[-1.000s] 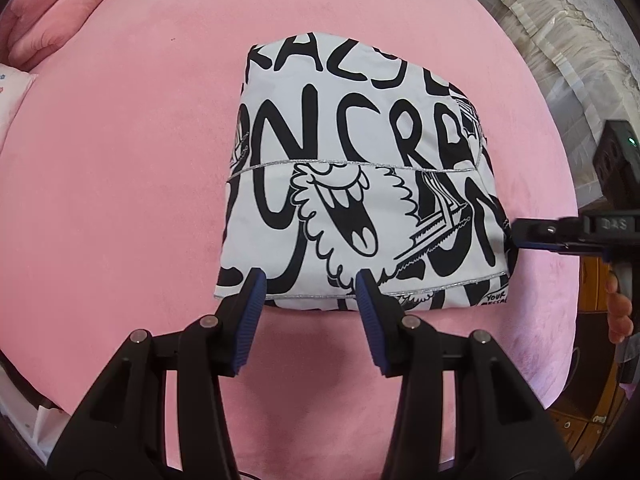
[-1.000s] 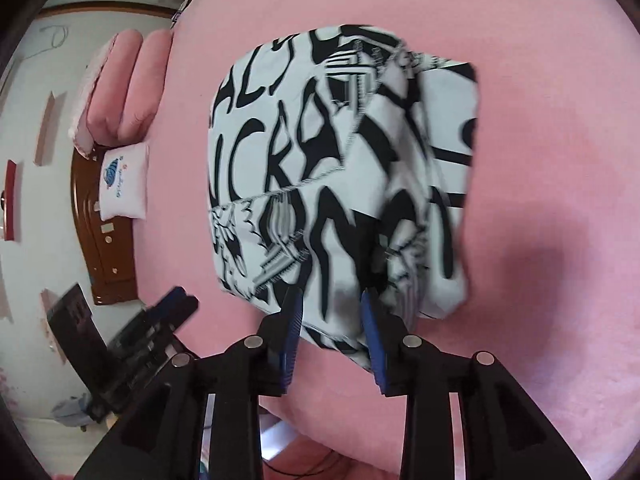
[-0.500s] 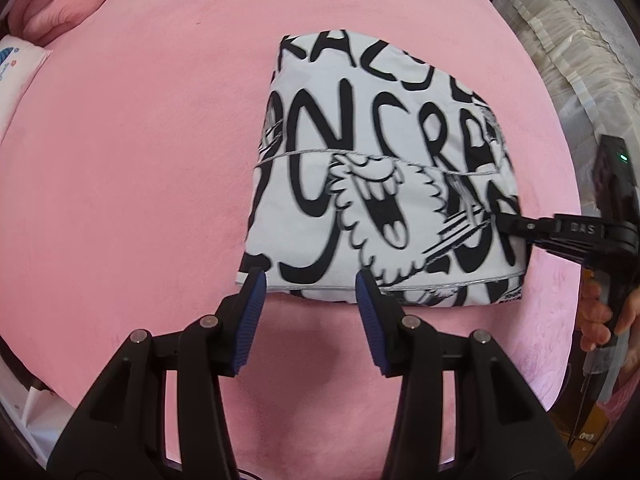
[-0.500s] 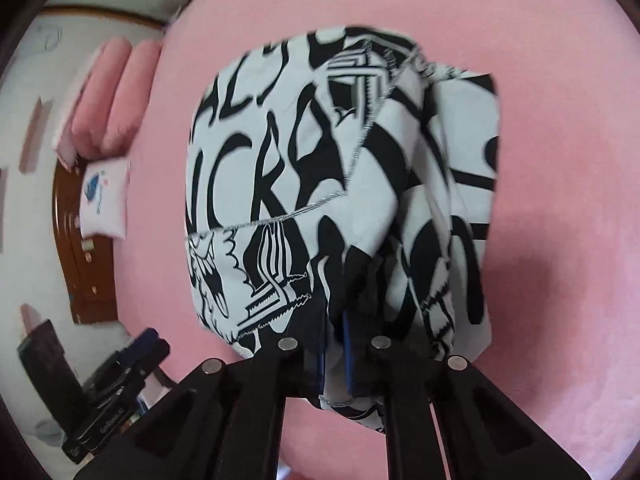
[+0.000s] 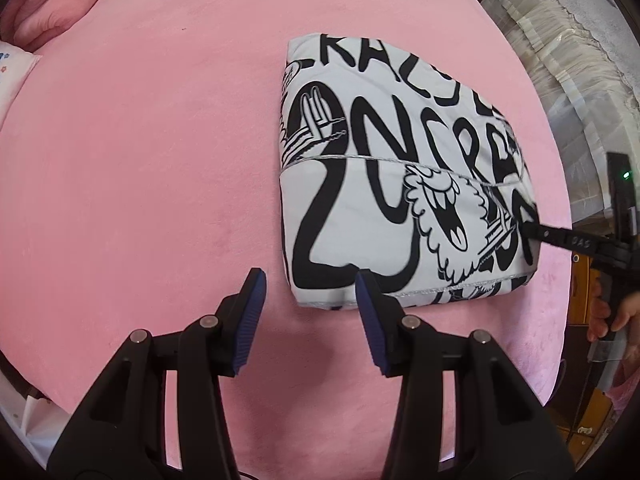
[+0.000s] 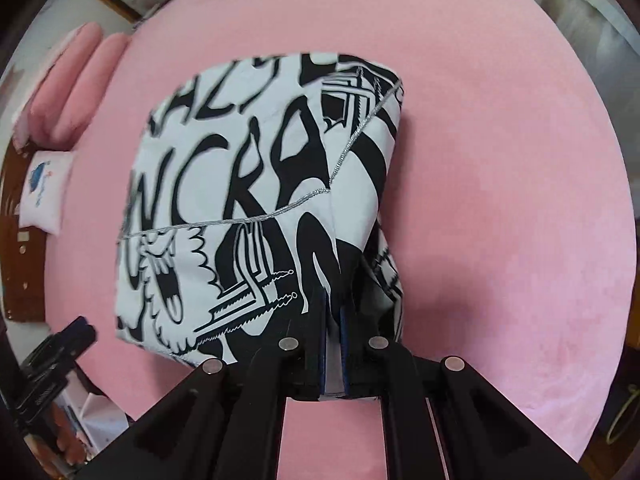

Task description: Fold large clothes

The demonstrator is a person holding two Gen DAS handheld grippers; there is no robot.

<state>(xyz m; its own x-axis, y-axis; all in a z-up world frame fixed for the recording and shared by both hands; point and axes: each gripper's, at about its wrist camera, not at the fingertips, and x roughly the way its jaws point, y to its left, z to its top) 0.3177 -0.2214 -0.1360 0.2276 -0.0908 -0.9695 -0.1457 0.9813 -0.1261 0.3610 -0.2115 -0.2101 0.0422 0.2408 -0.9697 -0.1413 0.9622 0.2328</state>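
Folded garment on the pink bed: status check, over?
Right gripper shut on garment edge. Left gripper open, holding nothing, near the fold's corner. Nothing in the way.

both tools are matte black plastic with angular, cut-out arms. the left gripper (image 5: pixel 308 304) has two fingers (image 5: pixel 250 312) faced with ribbed dark blue pads, and round silver screw heads at the joints. the right gripper (image 6: pixel 333 332) has the same blue pads and four silver screws; from the side its black finger carries small pale lettering, and a green light glows on its body.
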